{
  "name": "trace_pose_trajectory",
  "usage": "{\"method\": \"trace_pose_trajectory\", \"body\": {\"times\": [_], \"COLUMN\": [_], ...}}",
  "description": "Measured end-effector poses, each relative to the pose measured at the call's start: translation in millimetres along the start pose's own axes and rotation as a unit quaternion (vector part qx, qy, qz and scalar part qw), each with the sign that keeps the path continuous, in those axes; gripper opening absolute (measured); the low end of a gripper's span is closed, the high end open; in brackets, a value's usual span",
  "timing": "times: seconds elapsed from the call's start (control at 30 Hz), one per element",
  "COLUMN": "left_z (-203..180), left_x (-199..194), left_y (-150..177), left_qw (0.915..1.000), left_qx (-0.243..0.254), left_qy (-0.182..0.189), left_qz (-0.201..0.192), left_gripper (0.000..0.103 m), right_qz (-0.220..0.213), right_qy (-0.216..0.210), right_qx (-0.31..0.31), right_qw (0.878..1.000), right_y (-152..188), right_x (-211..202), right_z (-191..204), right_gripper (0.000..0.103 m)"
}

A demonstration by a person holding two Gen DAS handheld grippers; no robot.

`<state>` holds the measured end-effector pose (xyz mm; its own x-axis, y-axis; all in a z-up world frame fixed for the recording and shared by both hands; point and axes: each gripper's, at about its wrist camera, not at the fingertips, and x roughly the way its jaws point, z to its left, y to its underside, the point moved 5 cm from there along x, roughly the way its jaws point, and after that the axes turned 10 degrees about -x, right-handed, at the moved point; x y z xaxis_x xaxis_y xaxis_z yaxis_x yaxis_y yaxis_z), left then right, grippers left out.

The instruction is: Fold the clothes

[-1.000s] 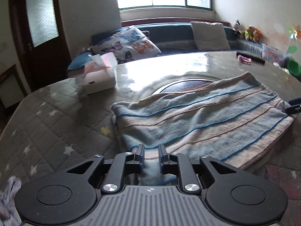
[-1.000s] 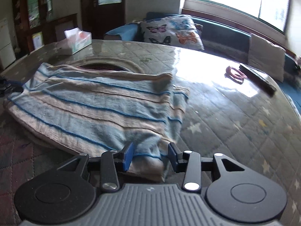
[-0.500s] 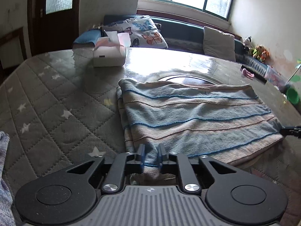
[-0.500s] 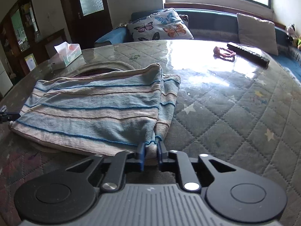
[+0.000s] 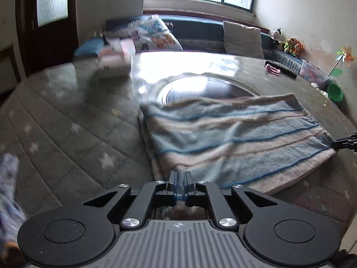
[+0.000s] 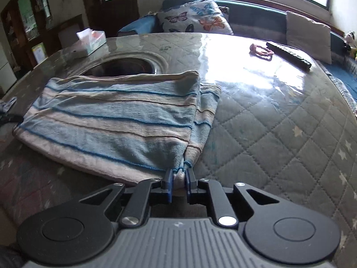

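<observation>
A blue and cream striped towel lies folded on the quilted table cover, seen also in the right wrist view as the towel. My left gripper is shut on the towel's near left corner. My right gripper is shut on the towel's near right corner, with cloth bunched between its blue pads. The right gripper's tip shows as a dark shape at the towel's far right edge in the left wrist view. The left gripper's tip shows at the towel's left edge in the right wrist view.
A tissue box stands at the table's far left. A pink hair tie and a black remote lie at the far right. A round recessed ring sits behind the towel. Another patterned cloth lies at the left edge. A sofa with cushions runs behind.
The right gripper shut on the towel's near right corner about half a second ago and holds it. Both grippers have pulled the near edge back, uncovering more of the round ring behind the towel.
</observation>
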<state>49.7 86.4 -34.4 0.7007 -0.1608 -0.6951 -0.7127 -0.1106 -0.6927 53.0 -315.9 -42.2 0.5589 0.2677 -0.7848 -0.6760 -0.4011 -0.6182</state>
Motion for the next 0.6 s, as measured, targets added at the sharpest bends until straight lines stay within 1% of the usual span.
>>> {"method": "trace_pose_trajectory", "body": {"times": [0.03,0.17,0.27,0.43,0.6], "left_z": [-0.9,-6.5,-12.2,-12.0,-8.4], "left_x": [-2.9,-2.9,11.2,42.4,69.5], "left_y": [-3.8,-21.9,-35.6,-53.4,-68.9], "left_qw": [1.0,0.9995,0.9992,0.9994,0.9994], "left_qx": [0.004,0.014,0.022,0.024,0.026], "left_qy": [-0.003,0.0,0.004,0.005,0.003], "left_qz": [-0.008,-0.028,-0.032,-0.025,-0.02], "left_gripper": [0.008,0.008,0.008,0.008,0.008], "right_qz": [-0.005,-0.034,-0.048,-0.059,-0.06], "right_qy": [0.006,0.014,0.008,-0.001,-0.007], "right_qx": [-0.002,-0.004,-0.002,0.011,0.026], "right_qw": [1.0,0.999,0.999,0.998,0.998], "right_y": [-2.9,-23.4,-42.7,-72.2,-94.8], "right_x": [-3.6,-7.1,6.2,39.9,72.9], "right_z": [-0.1,-1.7,-3.3,-7.6,-11.7], "right_gripper": [0.017,0.017,0.017,0.017,0.017]}}
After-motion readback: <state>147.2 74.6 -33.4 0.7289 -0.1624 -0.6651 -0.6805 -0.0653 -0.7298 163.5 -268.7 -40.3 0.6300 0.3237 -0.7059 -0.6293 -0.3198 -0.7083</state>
